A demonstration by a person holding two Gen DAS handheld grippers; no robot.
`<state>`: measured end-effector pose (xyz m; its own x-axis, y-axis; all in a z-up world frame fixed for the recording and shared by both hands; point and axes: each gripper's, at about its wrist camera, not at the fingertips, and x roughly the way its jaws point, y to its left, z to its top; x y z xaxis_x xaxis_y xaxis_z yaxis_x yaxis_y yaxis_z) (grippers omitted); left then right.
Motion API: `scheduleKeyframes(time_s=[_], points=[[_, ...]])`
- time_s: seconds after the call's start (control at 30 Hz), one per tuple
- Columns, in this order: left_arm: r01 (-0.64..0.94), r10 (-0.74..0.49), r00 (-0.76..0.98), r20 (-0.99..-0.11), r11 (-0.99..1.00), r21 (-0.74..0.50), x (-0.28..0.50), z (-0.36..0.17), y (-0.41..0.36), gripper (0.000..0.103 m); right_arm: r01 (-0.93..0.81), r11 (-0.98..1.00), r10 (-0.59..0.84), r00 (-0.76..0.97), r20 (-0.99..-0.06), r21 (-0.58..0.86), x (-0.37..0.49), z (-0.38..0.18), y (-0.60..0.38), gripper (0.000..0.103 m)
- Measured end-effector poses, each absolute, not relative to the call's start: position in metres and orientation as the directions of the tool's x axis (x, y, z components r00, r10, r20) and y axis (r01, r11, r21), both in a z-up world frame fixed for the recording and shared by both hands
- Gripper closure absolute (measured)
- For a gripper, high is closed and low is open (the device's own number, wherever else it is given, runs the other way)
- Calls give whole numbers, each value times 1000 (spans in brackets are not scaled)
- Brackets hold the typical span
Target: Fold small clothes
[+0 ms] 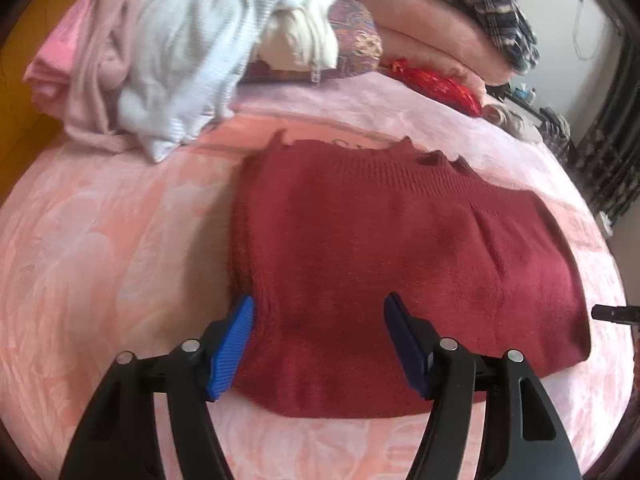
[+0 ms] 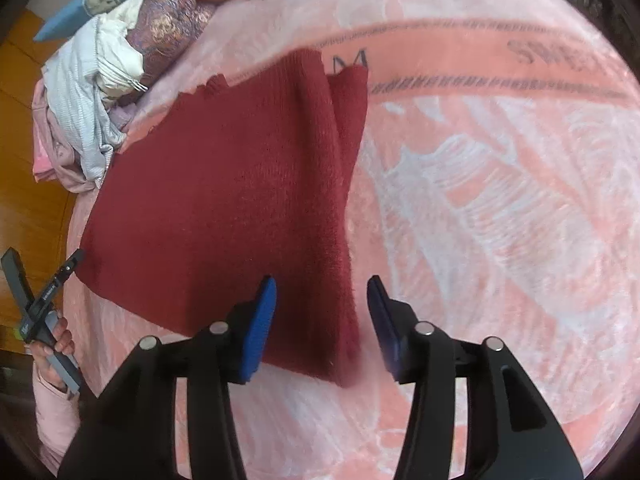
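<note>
A dark red knitted garment point(image 1: 380, 248) point(image 2: 224, 200) lies folded flat on the pink blanket point(image 1: 100, 240) point(image 2: 500, 200) that covers the bed. My left gripper point(image 1: 318, 304) hangs open over the garment's near left corner. Its blue pads stand wide apart and do not press the knit. My right gripper point(image 2: 322, 280) is open too, and the garment's near right edge lies below the gap between its pads. At the left rim of the right wrist view, a hand point(image 2: 60, 340) in a pink sleeve holds the left gripper beside the garment's left corner.
A heap of white, striped and pale pink clothes point(image 1: 172, 64) point(image 2: 88, 92) sits at the bed's far left. Folded pink blankets under a plaid cloth point(image 1: 472, 12) and a red patterned item point(image 1: 440, 84) lie at the back. Wooden floor point(image 2: 28, 184) runs along the bed's left edge.
</note>
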<state>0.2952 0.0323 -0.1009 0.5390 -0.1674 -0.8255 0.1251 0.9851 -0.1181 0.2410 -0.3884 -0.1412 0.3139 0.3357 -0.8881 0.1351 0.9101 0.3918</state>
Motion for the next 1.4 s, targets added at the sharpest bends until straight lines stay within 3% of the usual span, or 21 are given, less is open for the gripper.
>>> scheduleKeyframes(time_s=[0.27, 0.37, 0.4, 0.63, 1.03, 1.2, 1.4], points=[[183, -135, 518, -845, 982, -45, 299, -130, 21, 35, 184, 880, 382, 270, -884, 437, 247, -179, -396, 55], [163, -122, 492, -862, 986, -47, 306, -141, 30, 31, 167, 875, 402, 275, -873, 455, 246, -178, -393, 72], [153, -136, 477, -868, 986, -71, 308, -145, 35, 31, 156, 866, 426, 270, -864, 476, 244, -179, -393, 83], [176, -190, 456, -869, 977, -121, 311, -164, 51, 28, 198, 870, 391, 279, -877, 451, 246, -181, -389, 90], [209, -264, 427, -865, 959, -190, 311, -162, 61, 28, 167, 950, 212, 280, -936, 265, 260, -119, -332, 93], [147, -234, 460, -857, 971, -186, 306, -149, 72, 36, 90, 981, 140, 298, -944, 173, 275, -101, -283, 93], [141, -234, 510, -828, 972, -187, 300, -133, 90, 36, -44, 981, 193, 363, -911, 190, 288, -80, -217, 93]])
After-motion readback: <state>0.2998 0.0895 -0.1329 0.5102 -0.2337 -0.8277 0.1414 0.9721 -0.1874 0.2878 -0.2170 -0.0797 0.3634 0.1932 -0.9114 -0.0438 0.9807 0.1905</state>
